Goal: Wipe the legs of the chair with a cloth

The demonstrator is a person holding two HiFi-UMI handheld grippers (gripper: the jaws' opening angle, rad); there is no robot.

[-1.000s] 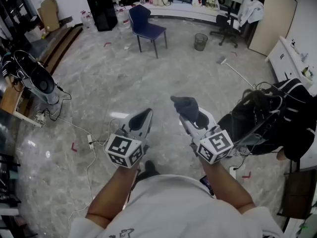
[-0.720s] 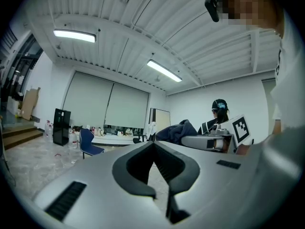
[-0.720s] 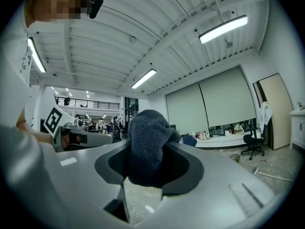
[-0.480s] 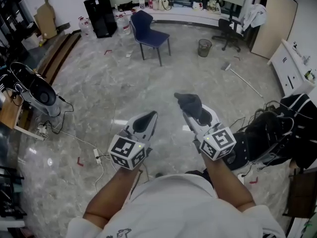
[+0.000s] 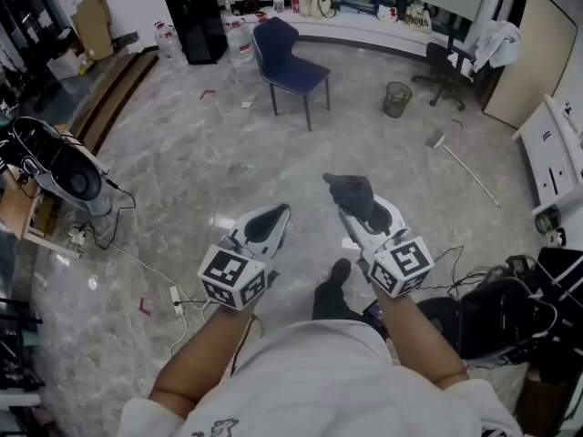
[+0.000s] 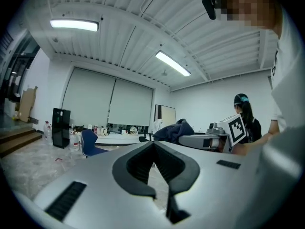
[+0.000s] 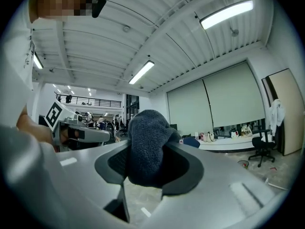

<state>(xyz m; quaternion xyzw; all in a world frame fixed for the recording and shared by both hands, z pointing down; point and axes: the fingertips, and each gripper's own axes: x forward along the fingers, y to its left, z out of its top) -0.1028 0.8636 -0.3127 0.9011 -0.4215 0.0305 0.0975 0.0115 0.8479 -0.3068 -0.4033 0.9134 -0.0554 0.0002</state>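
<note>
The right gripper [image 5: 357, 209] clamped a dark grey cloth [image 5: 346, 188] between its jaws, the left gripper [image 5: 274, 215] stood closed and empty, and the blue chair [image 5: 287, 57] stood well apart.

Person wore a white short-sleeved shirt [image 5: 310, 381]. Left tool [image 5: 271, 215] and right tool [image 5: 357, 206] had pale grey shells, black pads, black-and-white marker cubes [image 5: 232, 276].

Waste bin [image 5: 396, 98]: stood far right on the floor.
Black cabinet [image 5: 194, 18]: stood far left by the wall.
Fan [image 5: 66, 169]: sat left.
Power strip [image 5: 175, 296]: lay near left.
</note>
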